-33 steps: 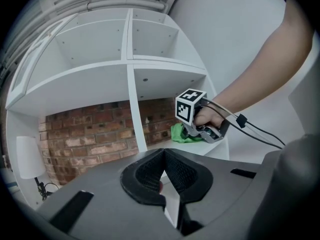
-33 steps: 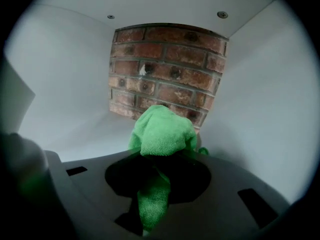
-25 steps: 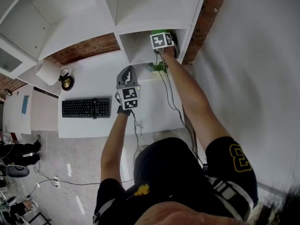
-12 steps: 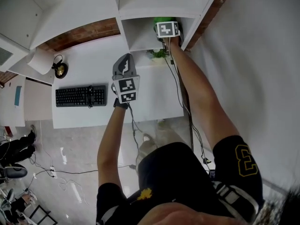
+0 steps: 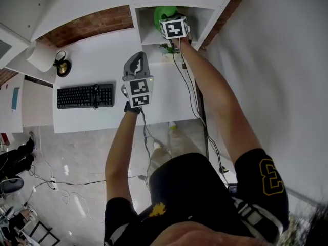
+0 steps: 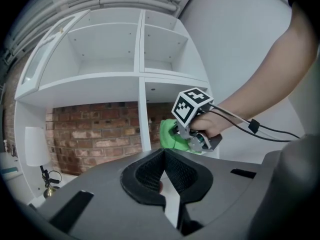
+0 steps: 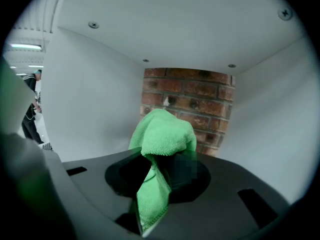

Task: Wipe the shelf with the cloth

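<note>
While my right gripper [image 7: 156,179] clamps the cloth [image 7: 162,131] inside the shelf [image 7: 95,109] bay, wiping looks underway. Left gripper [image 6: 164,179] closed, empty; next: press cloth down, sweep.

The left arm [image 5: 122,150] is extended forward, nearly straight. It holds the left gripper [image 5: 137,66] ahead of the torso with the jaws pointing far. The jaws are closed together with nothing between them.

The right arm [image 5: 209,102] reaches farther, toward the far right. The right gripper [image 5: 172,25] sits beyond and to the right of the left one, apart from it, its marker cube facing the head camera. The right hand [image 6: 211,125] wraps the handle. The right jaws are clamped on the cloth [image 7: 162,134], which bunches past the tips.
</note>
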